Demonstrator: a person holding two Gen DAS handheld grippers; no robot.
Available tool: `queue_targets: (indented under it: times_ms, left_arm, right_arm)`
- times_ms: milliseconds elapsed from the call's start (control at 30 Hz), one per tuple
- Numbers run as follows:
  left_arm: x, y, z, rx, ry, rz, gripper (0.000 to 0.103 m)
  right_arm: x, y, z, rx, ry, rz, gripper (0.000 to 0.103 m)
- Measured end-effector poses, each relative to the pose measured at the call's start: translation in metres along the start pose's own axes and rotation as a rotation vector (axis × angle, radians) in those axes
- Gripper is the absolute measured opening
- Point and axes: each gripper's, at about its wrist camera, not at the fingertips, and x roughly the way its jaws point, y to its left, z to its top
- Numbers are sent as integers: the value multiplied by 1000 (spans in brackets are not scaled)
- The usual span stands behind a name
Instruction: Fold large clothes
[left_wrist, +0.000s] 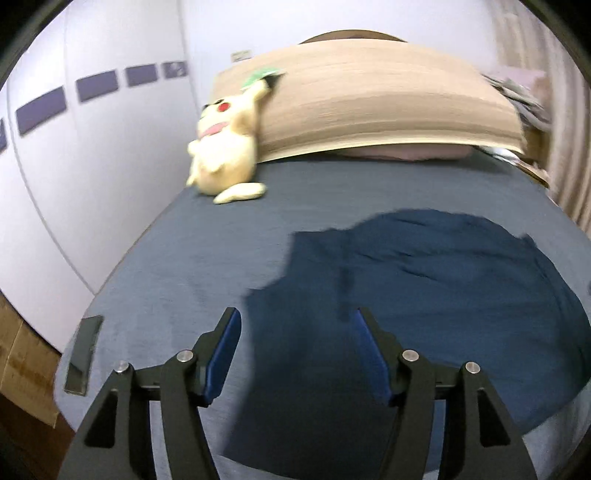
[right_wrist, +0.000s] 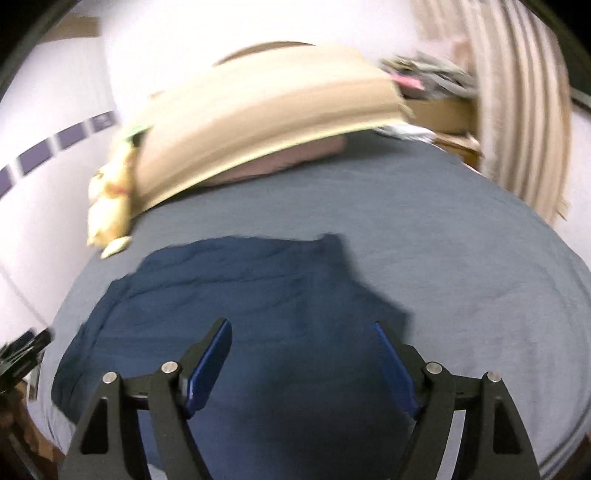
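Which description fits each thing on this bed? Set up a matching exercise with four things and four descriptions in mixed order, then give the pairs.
Things:
1. dark blue garment
2. yellow plush toy
3. left gripper
4. black flat object

Descriptions:
A. leans at the left end of the tan headboard
B. lies near the left edge of the grey-blue bed sheet
C. spread flat in the middle of the bed
D. jaws apart, nothing between the pads

Pairs: 1-C, 2-A, 3-D, 4-B
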Motion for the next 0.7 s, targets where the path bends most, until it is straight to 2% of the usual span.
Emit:
queue_targets:
  times_ms: [67, 167, 233, 333, 700]
  left_arm:
    - [6, -15, -11, -1, 30, -19, 64]
    - [26, -30, -25, 21, 101, -15, 64]
    - [40, -34, -37, 11, 150, -28, 64]
    - [42, -28, -42, -24, 143, -35, 65]
    - [50, -38, -55, 14, 151, -29, 66]
  right_arm:
    - [10, 23, -26, -51, 12, -17, 81]
    - [32, 34, -60, -74, 87, -37, 81]
    - [38, 34, -72, -81, 74, -50, 81]
    - [50, 33, -72, -59, 118, -42, 82]
    - [61, 28, -80, -91, 153, -42, 82]
